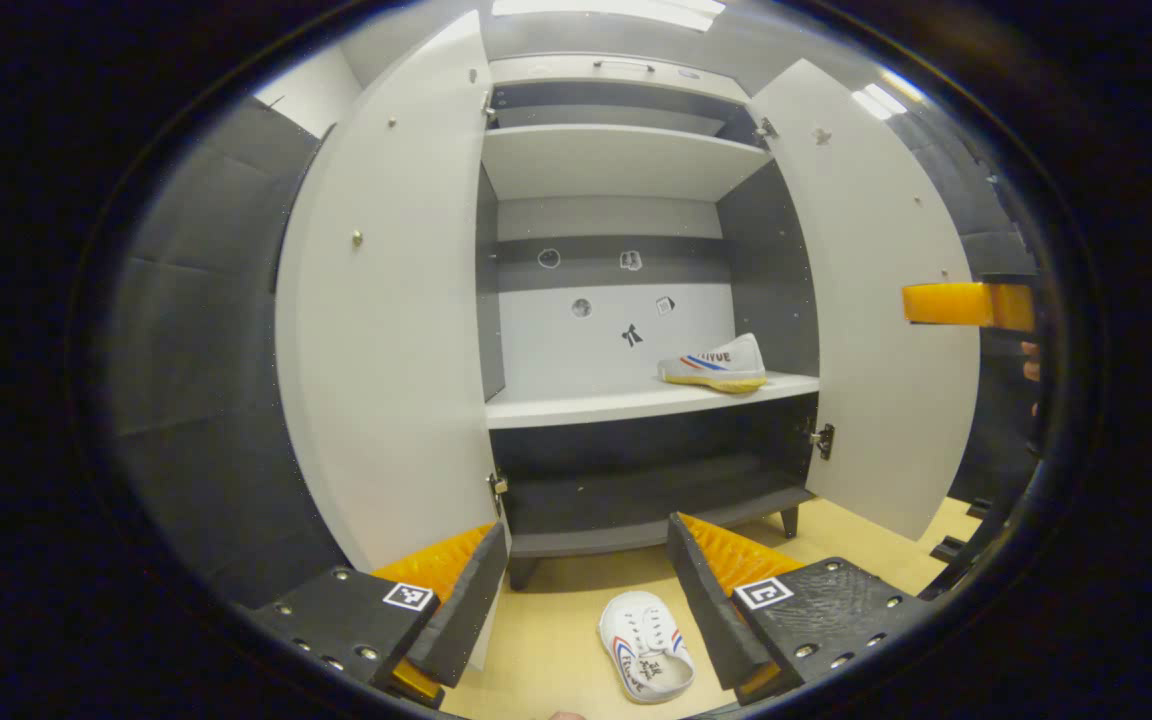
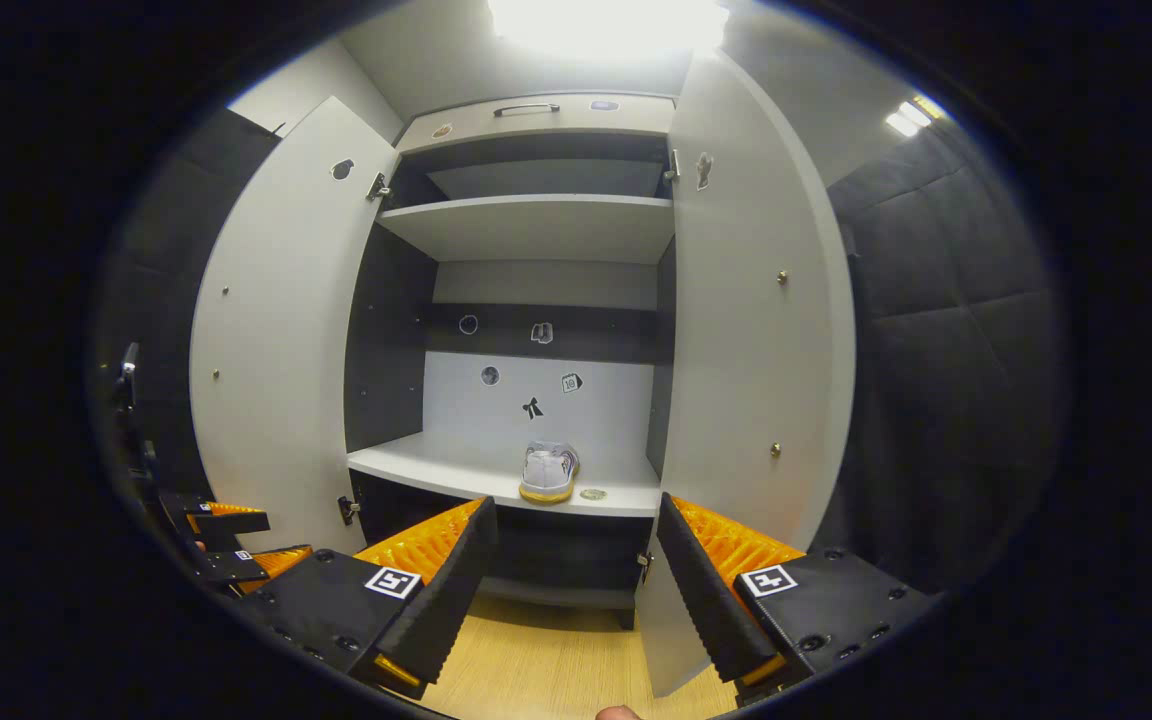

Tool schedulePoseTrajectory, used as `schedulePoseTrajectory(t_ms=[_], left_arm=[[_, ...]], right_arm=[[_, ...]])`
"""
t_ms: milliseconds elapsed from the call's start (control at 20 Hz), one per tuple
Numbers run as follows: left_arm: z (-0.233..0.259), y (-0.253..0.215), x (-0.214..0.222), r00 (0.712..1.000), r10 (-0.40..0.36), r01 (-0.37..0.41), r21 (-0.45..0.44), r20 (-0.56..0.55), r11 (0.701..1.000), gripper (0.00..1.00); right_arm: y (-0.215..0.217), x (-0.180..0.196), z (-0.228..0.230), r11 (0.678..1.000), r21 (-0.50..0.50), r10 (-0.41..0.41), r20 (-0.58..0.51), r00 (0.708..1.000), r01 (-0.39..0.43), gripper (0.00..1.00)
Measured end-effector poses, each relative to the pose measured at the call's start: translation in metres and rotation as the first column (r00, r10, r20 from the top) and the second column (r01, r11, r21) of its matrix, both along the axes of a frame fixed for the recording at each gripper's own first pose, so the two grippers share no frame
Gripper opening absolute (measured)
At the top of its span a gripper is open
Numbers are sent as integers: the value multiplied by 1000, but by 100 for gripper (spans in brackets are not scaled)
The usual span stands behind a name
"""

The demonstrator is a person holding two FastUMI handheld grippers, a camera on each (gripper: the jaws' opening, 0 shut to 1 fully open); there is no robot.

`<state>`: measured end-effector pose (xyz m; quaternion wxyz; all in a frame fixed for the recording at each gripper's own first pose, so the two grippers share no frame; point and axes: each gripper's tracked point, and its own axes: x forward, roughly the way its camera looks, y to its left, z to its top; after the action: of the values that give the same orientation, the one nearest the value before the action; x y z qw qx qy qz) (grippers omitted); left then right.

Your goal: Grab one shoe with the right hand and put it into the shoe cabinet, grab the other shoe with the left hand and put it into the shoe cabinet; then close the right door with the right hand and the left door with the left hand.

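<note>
A white shoe with red and blue stripes (image 1: 713, 364) lies on the middle shelf (image 1: 586, 405) of the open shoe cabinet, at its right end. The other white shoe (image 1: 646, 648) lies on the wooden floor in front of the cabinet, low between the fingers of my left gripper (image 1: 586, 530), which is open and holds nothing. In the right gripper view the shelved shoe (image 2: 548, 472) shows heel-on above my right gripper (image 2: 576, 508), open and clear of it. Both the left door (image 1: 386, 330) and the right door (image 1: 886, 300) stand wide open.
The right gripper's orange part (image 1: 966, 303) pokes in beside the right door's edge. The left gripper (image 2: 226, 540) shows low beside the left door (image 2: 276, 350). An upper shelf (image 1: 616, 160) and a dark bottom compartment (image 1: 636, 490) are bare. Padded dark walls flank the cabinet.
</note>
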<state>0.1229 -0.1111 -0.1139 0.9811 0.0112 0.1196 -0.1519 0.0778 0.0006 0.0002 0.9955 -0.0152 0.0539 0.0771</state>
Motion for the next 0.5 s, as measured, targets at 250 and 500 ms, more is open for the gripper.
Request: schedulePoseTrajectory(t_ms=[250, 500], left_arm=[[-49, -23, 12, 994, -40, 42, 11, -106, 999, 99], [-119, -35, 17, 968, -51, 66, 55, -245, 996, 86]], right_arm=[[-17, -32, -11, 999, 16, -34, 5, 999, 34, 96], [-30, -48, -26, 998, 6, -62, -30, 998, 62, 96]])
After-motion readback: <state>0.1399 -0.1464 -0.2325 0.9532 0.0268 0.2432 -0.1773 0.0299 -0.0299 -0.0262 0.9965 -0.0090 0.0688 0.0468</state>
